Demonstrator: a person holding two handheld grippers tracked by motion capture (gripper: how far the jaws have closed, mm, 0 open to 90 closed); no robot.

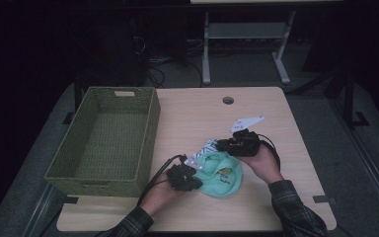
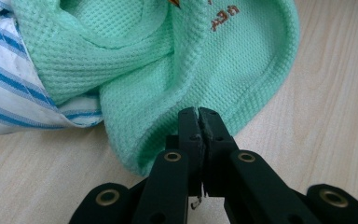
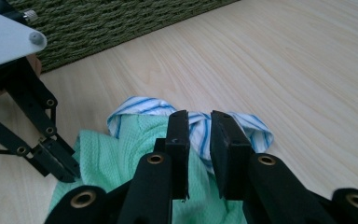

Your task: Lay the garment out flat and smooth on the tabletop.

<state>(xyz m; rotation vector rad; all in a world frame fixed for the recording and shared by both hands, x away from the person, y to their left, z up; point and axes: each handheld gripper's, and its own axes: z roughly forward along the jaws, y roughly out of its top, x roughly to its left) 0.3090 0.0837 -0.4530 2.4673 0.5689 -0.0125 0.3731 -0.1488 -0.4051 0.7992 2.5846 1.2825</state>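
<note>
**Pinching a green cloth at the table's near edge**

Lying near the front middle of the wooden table (image 1: 276, 128), the mint-green waffle-weave cloth (image 1: 221, 174) sits bunched on top of a blue-and-white striped cloth (image 1: 206, 146), which pokes out at its far left side. Both lie to the right of the basket.

Left gripper (image 1: 183, 177): high view puts it at the green cloth's left edge, hand behind it. Left gripper view is the closer one: jaws pressed together with the hemmed border of the green cloth nipped between the tips. That view also shows brown stitched lettering on the cloth, too partial to read, and the striped cloth tucked under the green one at the left. Waffle texture and hem are plain here; from above they are a pale blur.

Right gripper (image 1: 237, 144): high view shows it at the far right side of the pile, a grey three-cornered plate on top. Right gripper view shows the jaws with a narrow gap, a fold of the striped cloth (image 3: 200, 122) lying in it. Whether the pads press on that fold I cannot tell. Same view catches the left gripper (image 3: 67, 175) at its left, tips on green fabric.

Green woven basket (image 1: 109, 138): its hollow inside shows from above, at the table's left; the right gripper view gives just its woven wall across the top.
</note>
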